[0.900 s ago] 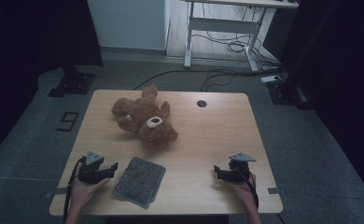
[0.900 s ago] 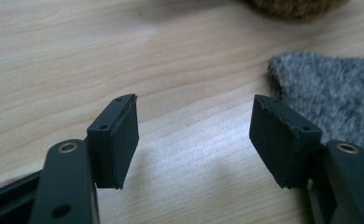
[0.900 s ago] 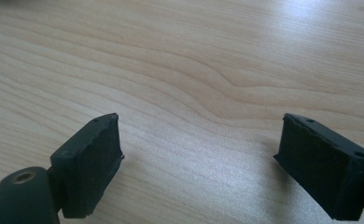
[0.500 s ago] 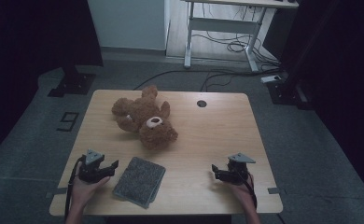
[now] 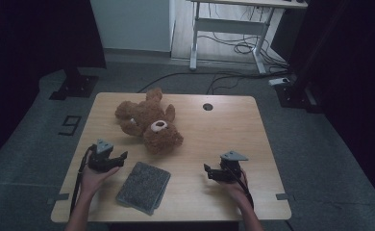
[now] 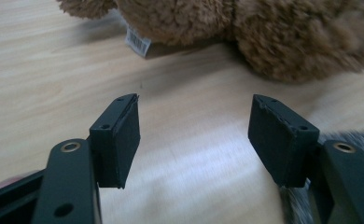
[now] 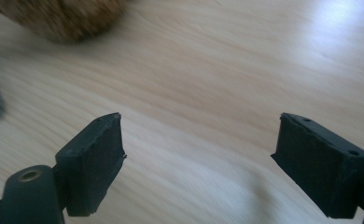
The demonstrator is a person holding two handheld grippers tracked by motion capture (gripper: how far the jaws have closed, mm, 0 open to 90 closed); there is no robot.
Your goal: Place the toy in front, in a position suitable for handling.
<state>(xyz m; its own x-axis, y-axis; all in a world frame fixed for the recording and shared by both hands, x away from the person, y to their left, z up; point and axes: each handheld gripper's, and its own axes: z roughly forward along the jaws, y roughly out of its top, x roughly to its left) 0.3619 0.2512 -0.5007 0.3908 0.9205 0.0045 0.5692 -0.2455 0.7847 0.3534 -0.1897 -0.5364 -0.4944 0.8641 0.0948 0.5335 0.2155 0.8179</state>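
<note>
The left gripper [image 5: 123, 156] hovers over the table [image 5: 233, 130] with jaws wide apart and nothing between them; the teddy bear [image 5: 149, 122] lies near at its one o'clock, the grey cloth [image 5: 143, 186] just beside at four o'clock. The right gripper [image 5: 206, 169], also gaping and empty, hangs well apart at three o'clock.

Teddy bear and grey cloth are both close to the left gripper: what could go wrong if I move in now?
1. The left gripper, jaws open, sits right beside the grey cloth; its right pad could snag the cloth edge and drag it.
2. The teddy bear lies sprawled and soft, so a pinch may catch only fur and slip.
3. The right gripper is open, well off from the bear; a long reach might shove it.
</note>
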